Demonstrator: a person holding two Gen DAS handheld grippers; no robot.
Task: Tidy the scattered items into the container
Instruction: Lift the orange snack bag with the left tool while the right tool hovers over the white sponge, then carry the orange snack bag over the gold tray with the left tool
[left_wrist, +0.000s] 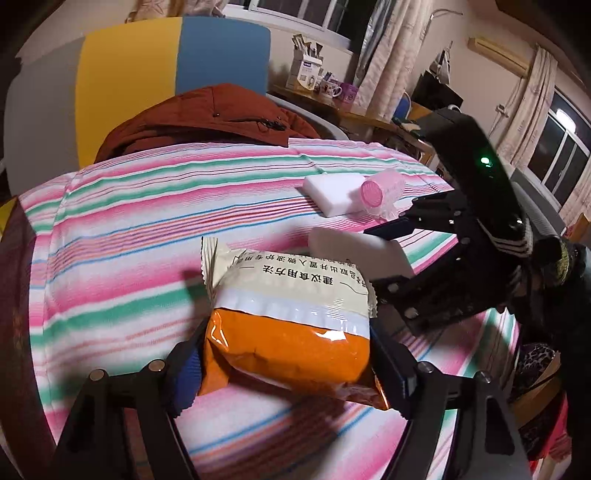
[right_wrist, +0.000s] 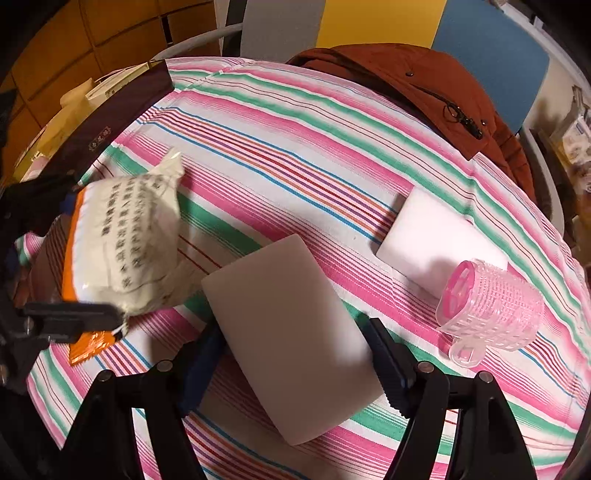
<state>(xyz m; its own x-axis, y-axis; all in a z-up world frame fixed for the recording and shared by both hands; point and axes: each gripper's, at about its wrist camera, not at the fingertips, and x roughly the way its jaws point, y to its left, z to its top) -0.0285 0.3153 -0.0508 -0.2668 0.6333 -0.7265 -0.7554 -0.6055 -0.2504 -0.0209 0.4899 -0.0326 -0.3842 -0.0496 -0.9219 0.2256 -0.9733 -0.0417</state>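
Left gripper (left_wrist: 291, 354) grips an orange-and-cream snack packet (left_wrist: 295, 314) over the striped cloth (left_wrist: 129, 229). Right gripper (right_wrist: 295, 354) clasps a white sponge (right_wrist: 288, 332). Farther right lie a second sponge (right_wrist: 436, 236) and a pink mesh cup (right_wrist: 491, 306), touching.

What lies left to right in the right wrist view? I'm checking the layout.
Snack packet → grey sponge → white sponge → pink basket.
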